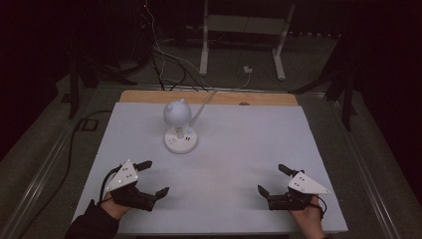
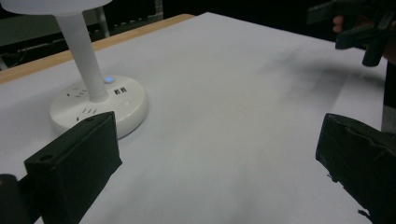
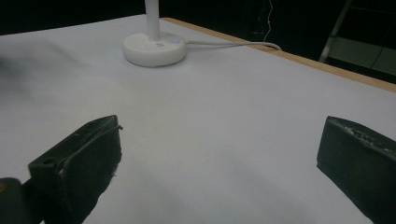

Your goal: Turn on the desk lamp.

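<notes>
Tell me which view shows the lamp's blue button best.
The left gripper view: the blue button sits close and sharp on the lamp base beside the stem. The right gripper view shows it smaller and farther off; the high view, a tiny dot.

Your table (image 1: 239, 149) wears a matt, smooth white sheet over a pale wood edge (image 1: 149, 96). The lamp (image 1: 180, 134) looks like smooth white plastic with a slight sheen. Your jaws carry matt black, faintly rough pads (image 2: 79, 158).
</notes>
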The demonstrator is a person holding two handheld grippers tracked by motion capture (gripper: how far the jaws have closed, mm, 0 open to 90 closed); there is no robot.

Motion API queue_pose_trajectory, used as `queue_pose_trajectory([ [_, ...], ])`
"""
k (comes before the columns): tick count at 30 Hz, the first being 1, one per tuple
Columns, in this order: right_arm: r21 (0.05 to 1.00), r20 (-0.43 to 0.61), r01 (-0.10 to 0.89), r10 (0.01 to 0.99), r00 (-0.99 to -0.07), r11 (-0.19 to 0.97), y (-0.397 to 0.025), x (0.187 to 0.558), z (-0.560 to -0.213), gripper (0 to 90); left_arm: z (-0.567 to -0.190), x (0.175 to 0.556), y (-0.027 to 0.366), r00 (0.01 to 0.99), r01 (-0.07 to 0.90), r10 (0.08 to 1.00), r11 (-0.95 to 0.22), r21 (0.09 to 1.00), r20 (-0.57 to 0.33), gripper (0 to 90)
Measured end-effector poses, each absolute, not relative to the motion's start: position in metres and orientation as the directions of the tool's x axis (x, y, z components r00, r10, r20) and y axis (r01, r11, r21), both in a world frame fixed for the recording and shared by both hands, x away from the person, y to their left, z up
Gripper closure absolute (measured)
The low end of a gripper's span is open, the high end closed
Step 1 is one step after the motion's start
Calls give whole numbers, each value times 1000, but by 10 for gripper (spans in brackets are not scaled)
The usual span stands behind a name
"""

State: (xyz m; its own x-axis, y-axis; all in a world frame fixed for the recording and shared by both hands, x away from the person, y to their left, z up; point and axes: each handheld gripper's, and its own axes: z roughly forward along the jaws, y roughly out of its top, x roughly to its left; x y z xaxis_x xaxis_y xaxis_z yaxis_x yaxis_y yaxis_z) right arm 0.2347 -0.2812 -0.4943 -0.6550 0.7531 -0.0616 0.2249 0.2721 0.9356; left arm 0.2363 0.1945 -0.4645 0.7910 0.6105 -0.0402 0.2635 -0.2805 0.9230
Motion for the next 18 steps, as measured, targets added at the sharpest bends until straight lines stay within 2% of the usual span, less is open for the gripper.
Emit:
queue_pose_trajectory([
  [18, 936, -55, 227, 750, -660, 268, -281, 235, -495, 0, -454, 249, 181, 795, 271, 603, -264, 926, -61, 3],
])
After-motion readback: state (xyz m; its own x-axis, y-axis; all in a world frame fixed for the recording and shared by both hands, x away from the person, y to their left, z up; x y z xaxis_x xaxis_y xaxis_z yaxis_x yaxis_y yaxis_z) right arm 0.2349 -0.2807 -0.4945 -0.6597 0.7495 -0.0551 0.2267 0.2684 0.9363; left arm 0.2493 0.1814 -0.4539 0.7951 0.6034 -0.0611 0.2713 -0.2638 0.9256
